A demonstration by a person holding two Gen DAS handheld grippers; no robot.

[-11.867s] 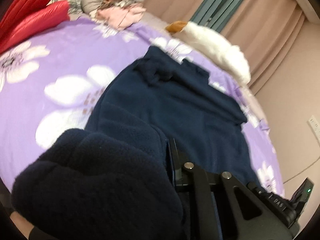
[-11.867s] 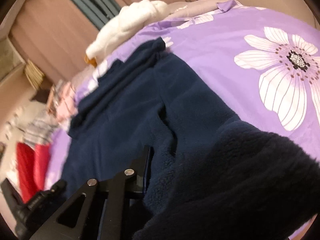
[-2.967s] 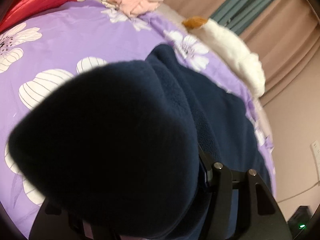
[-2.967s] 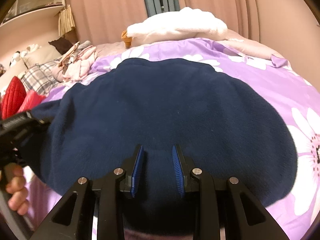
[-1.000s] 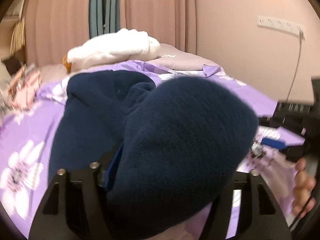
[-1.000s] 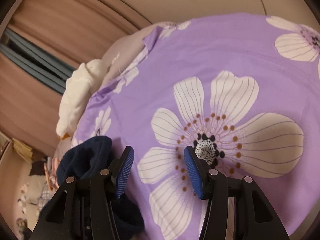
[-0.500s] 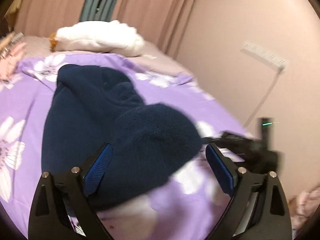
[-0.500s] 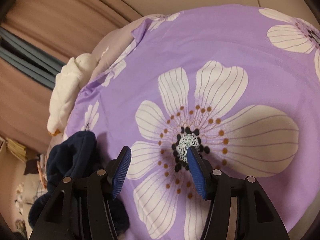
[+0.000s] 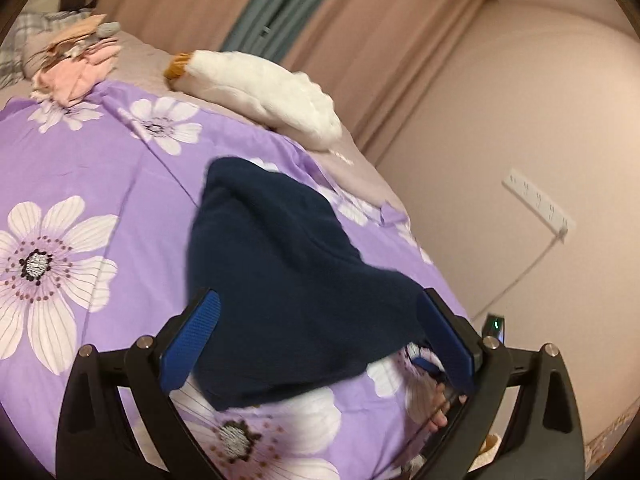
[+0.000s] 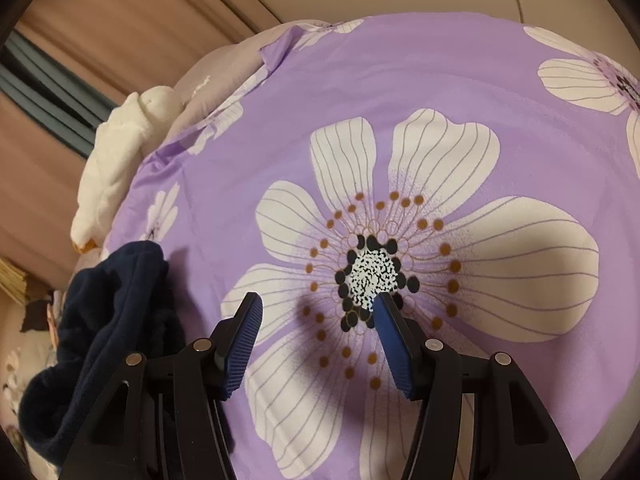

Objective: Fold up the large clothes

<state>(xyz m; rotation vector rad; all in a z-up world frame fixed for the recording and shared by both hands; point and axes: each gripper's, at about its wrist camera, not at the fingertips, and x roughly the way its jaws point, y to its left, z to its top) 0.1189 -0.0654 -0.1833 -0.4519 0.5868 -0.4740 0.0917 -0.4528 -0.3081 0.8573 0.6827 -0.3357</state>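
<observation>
- Left wrist view: the left gripper (image 9: pixel 316 328) has its blue-padded jaws spread wide, gripping nothing. The folded navy-blue fleece garment (image 9: pixel 280 272) lies on the purple bedspread with white flowers (image 9: pixel 80 168), stretching from between the jaws toward the far white plush toy (image 9: pixel 260 88). A pink heap of clothes (image 9: pixel 76 68) sits far left.
- Right wrist view: the right gripper (image 10: pixel 318 340) is parted and empty over a large white flower print (image 10: pixel 400 264). The navy garment (image 10: pixel 108 320) is bunched at the left, beside the left jaw.
</observation>
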